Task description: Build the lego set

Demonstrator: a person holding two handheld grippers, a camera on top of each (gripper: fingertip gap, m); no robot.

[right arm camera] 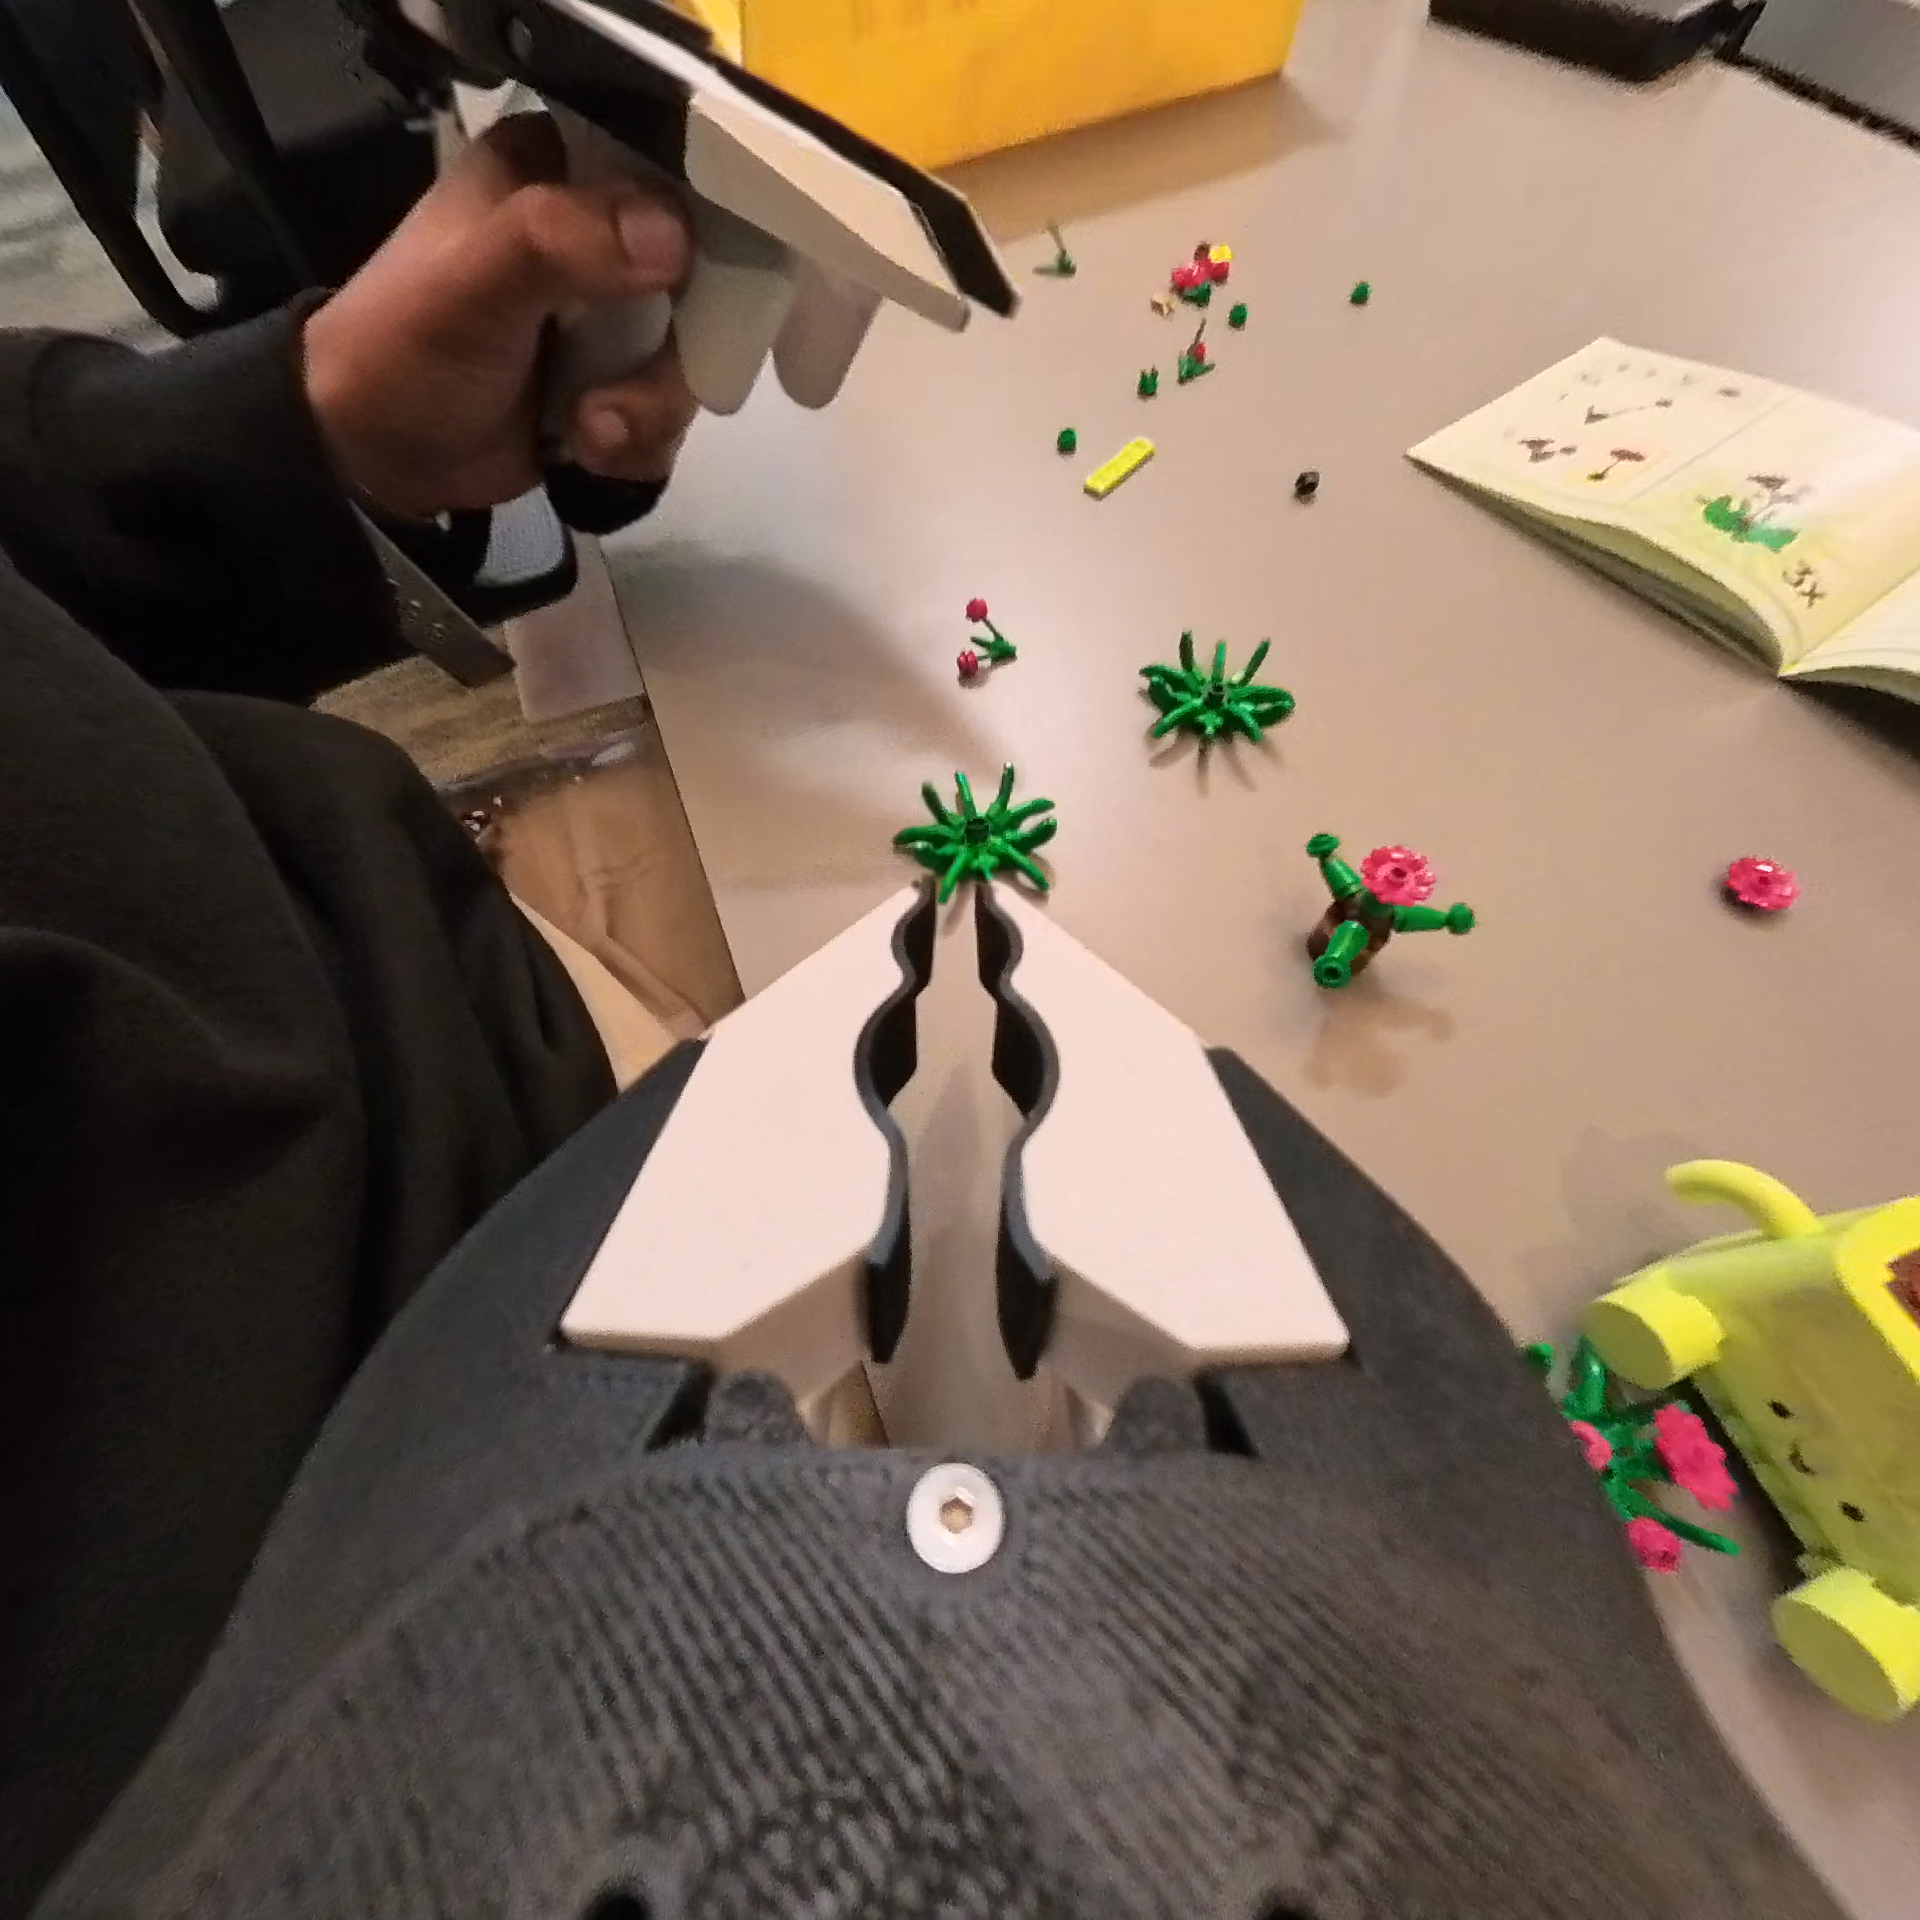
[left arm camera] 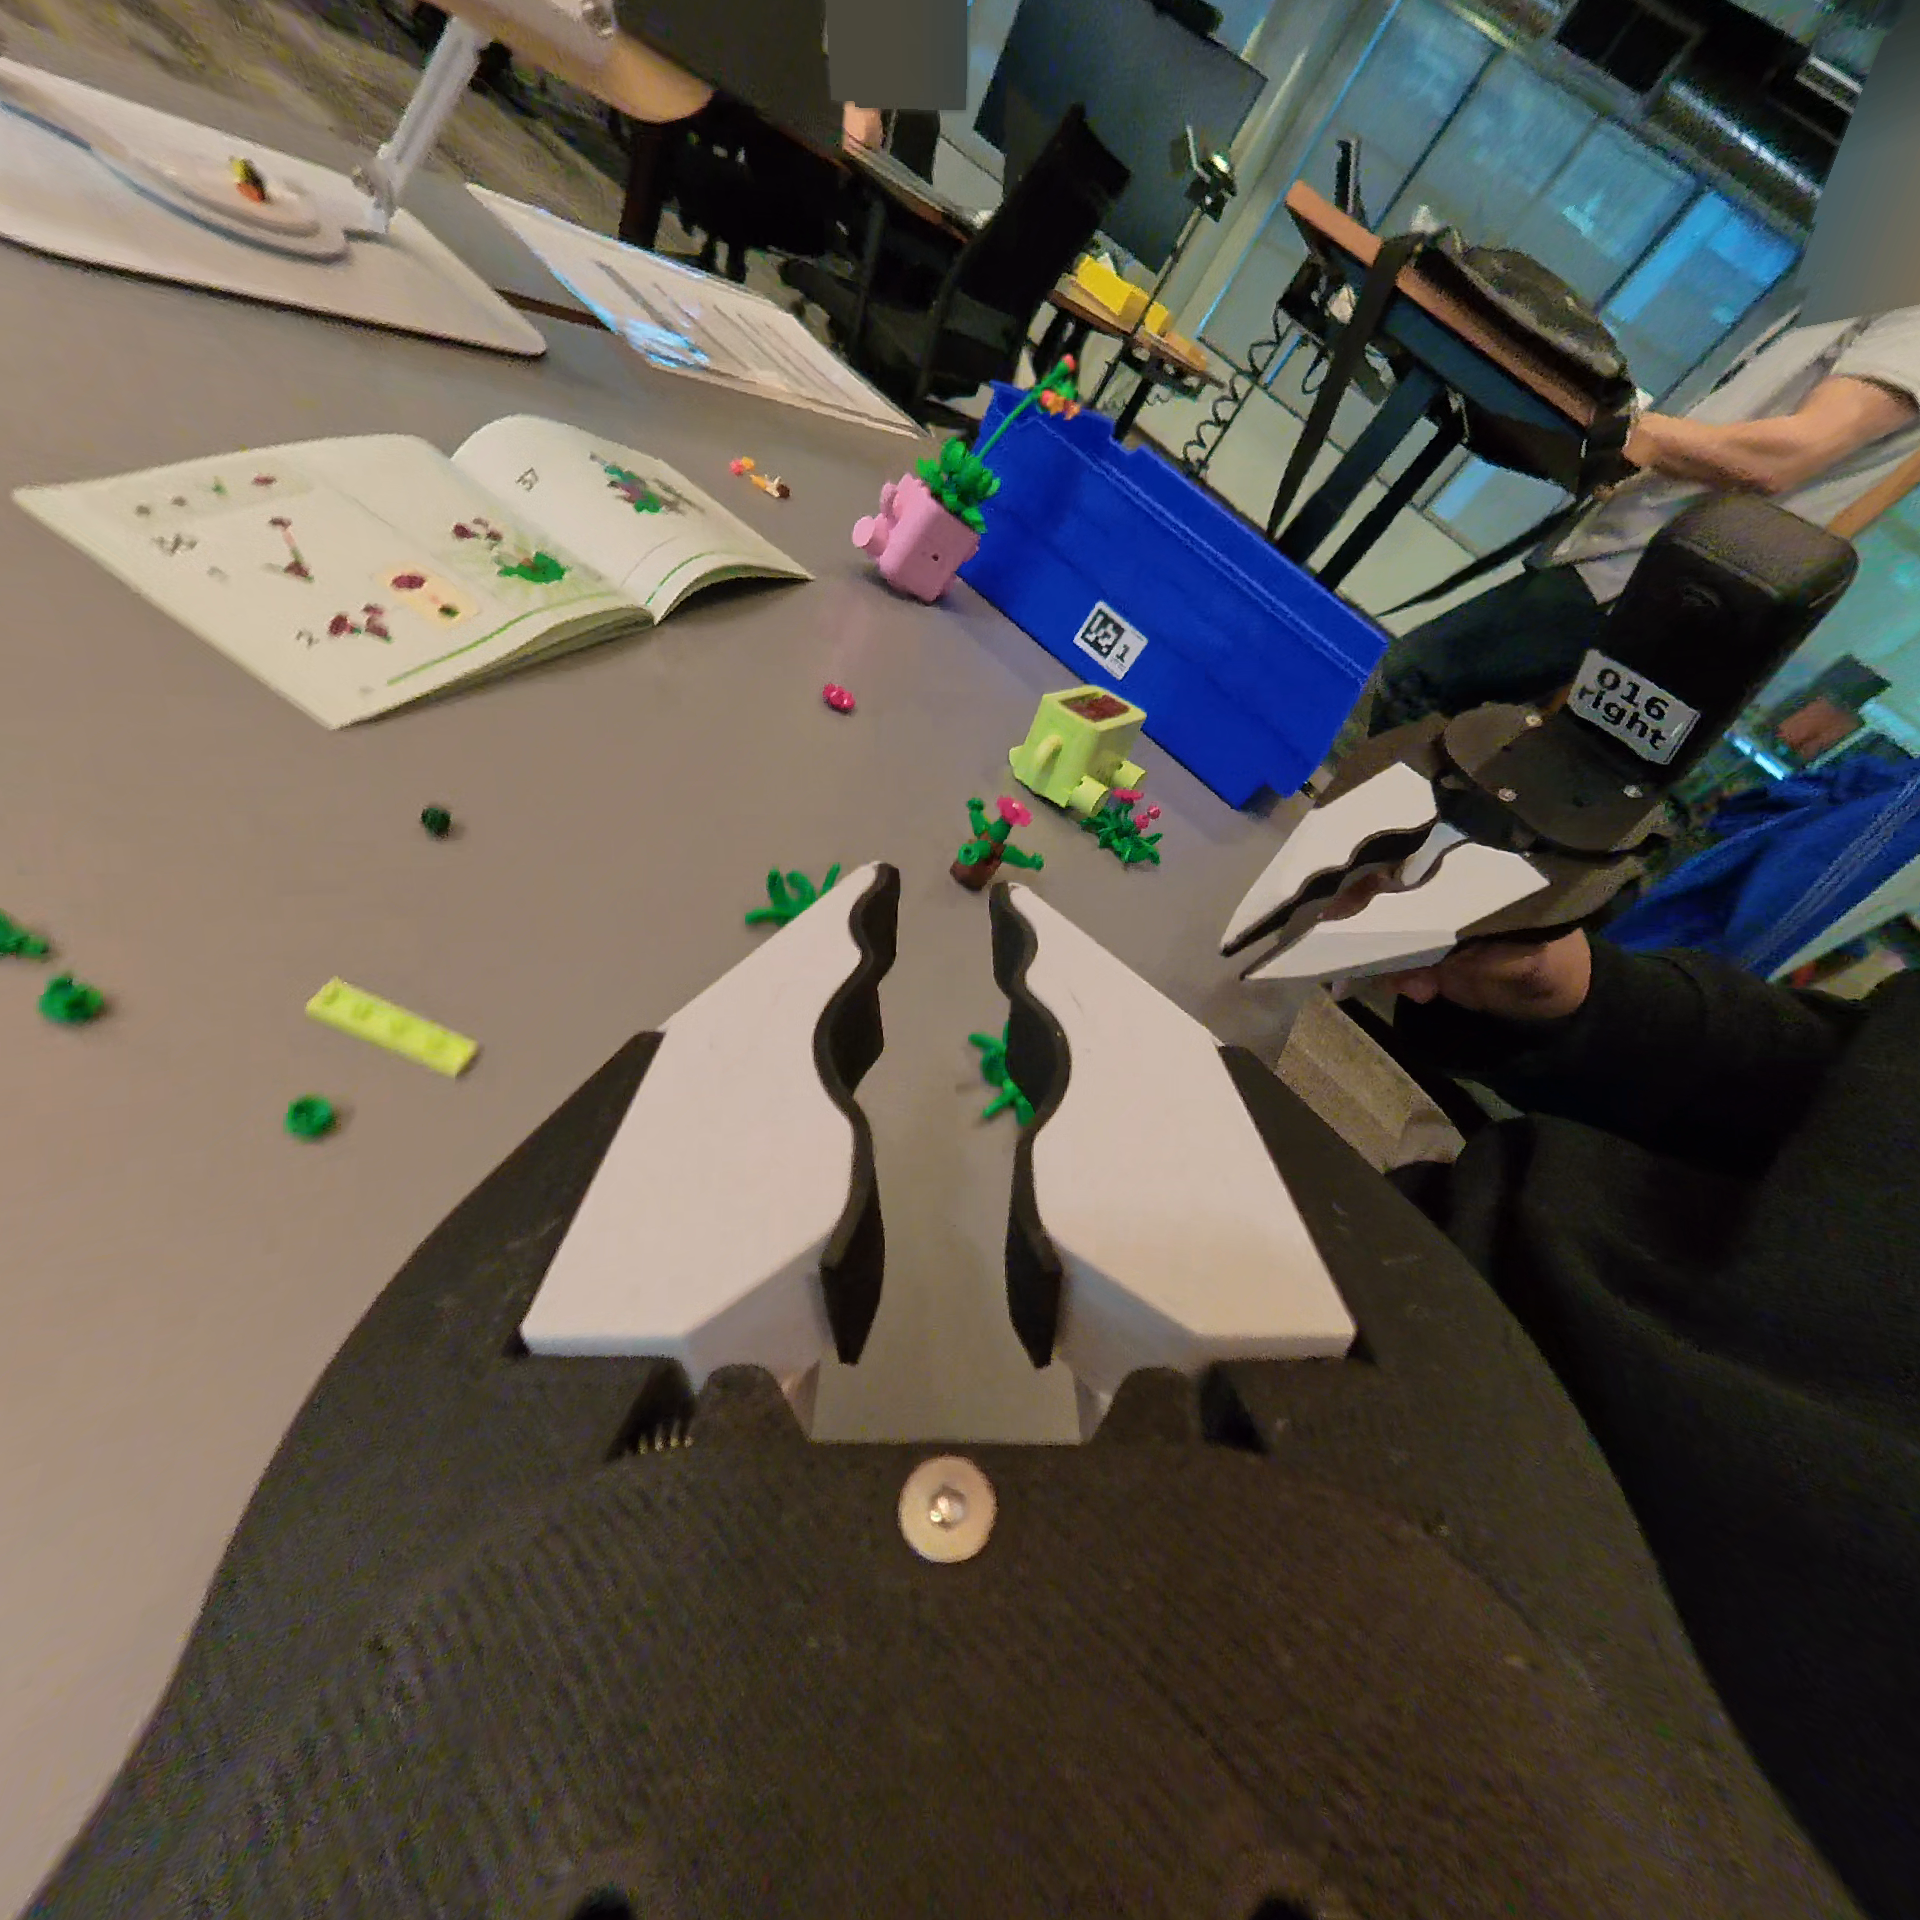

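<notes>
My left gripper (left arm camera: 943,894) is open and empty, held above the grey table (left arm camera: 623,790). A green leaf piece (left arm camera: 1003,1075) lies under its right finger, and another (left arm camera: 790,894) lies just left of its tips. A small flower stem on a brown base (left arm camera: 992,842) stands just beyond the tips. My right gripper (right arm camera: 951,899) is narrowly open and empty, its tips just short of a green leaf piece (right arm camera: 977,831) near the table edge. The flower stem (right arm camera: 1371,914) lies to its right. A lime pot (right arm camera: 1818,1403) lies tipped at the far right, also in the left wrist view (left arm camera: 1081,743).
A pink pot with a plant (left arm camera: 920,535) stands by a blue bin (left arm camera: 1174,592). An open booklet (left arm camera: 364,571) lies at the left. A lime plate (left arm camera: 393,1027), a pink flower (left arm camera: 837,697) and small green pieces are scattered. A yellow bin (right arm camera: 997,62) stands at the back. The left gripper (right arm camera: 982,301) hovers at the upper left. The left gripper's tips are roughly 12 cm from the right gripper's. From the right gripper's tips to the green leaf piece (left arm camera: 1003,1075) is close to 8 cm. Look for it in the right wrist view (right arm camera: 991,808) too.
</notes>
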